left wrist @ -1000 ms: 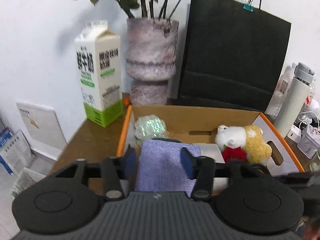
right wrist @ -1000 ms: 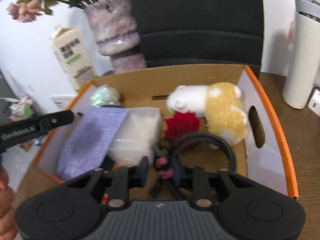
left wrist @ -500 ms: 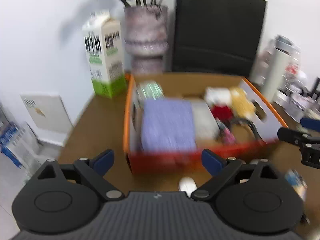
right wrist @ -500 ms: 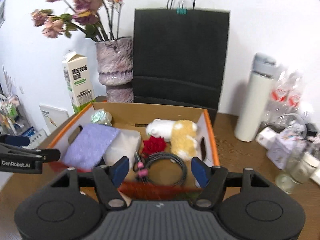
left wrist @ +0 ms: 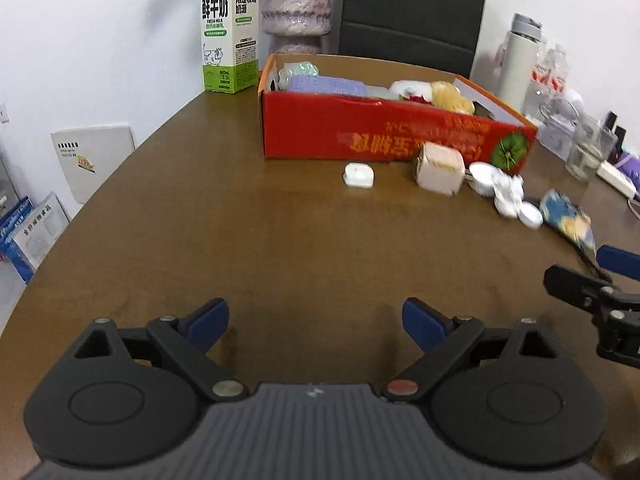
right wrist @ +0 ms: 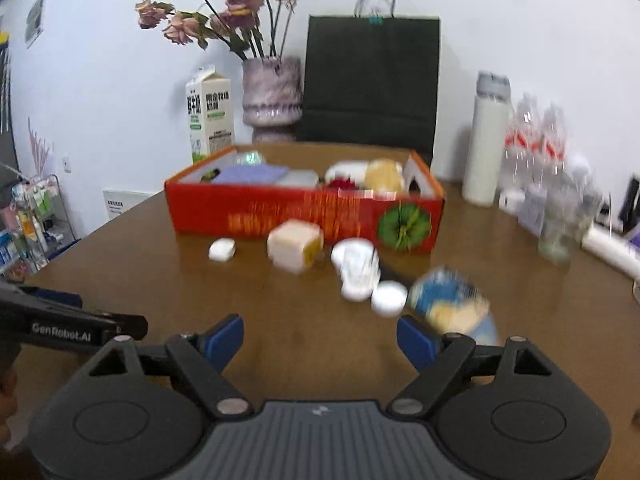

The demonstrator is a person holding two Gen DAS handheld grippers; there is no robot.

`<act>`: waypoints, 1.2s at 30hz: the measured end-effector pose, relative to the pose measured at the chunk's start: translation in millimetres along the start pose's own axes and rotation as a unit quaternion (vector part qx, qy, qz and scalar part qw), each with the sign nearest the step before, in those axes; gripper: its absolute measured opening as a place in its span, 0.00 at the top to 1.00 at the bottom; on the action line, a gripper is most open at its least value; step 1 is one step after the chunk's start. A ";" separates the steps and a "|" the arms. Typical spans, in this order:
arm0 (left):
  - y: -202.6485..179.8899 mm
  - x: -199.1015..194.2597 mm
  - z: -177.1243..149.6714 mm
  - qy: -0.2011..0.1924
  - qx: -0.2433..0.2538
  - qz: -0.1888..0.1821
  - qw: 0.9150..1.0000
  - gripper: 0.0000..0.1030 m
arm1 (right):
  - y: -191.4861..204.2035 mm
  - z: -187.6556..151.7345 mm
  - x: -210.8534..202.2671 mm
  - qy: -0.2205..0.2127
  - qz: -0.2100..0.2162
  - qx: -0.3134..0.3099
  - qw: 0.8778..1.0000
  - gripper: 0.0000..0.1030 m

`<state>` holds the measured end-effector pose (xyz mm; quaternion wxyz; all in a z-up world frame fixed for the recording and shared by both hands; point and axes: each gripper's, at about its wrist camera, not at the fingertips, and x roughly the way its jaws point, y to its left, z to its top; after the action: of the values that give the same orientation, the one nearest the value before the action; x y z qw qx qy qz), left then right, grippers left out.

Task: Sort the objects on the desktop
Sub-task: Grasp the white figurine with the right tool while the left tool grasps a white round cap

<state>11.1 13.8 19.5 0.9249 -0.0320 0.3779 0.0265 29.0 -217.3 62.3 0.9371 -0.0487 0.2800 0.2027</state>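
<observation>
Both grippers have backed out of the red box [left wrist: 396, 136]; their jaws have just been opening and now stand spread with nothing between them, left gripper [left wrist: 316, 320] and right gripper [right wrist: 320, 338] over bare worktop [left wrist: 248, 232]. Boxed already: purple cloth [left wrist: 326, 85], plush toy [left wrist: 450, 98]. Left outside, I judge: white case [left wrist: 359, 175], beige cube [left wrist: 440, 168], white caps [right wrist: 358, 268], blue packet [right wrist: 452, 308]. Only the right view shows the flowers [right wrist: 228, 8].
</observation>
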 end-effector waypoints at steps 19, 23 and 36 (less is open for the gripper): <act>-6.5 -11.7 0.8 -0.066 0.034 -0.016 0.997 0.03 | -5.3 -27.8 -14.5 -0.001 -0.011 0.019 1.000 0.20; -11.0 7.2 24.0 -0.064 0.052 -0.011 0.997 0.02 | -15.2 -3.2 -3.7 -0.016 -0.017 0.008 1.000 0.20; -26.0 102.8 87.7 -0.023 0.069 -0.051 0.996 0.56 | -21.0 32.7 93.6 -0.007 -0.048 -0.046 0.998 0.59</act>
<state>147.4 -2.6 10.9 0.9337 0.0136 0.3549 -0.0458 125.3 -196.7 38.2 0.9444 -0.1033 0.2616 0.1704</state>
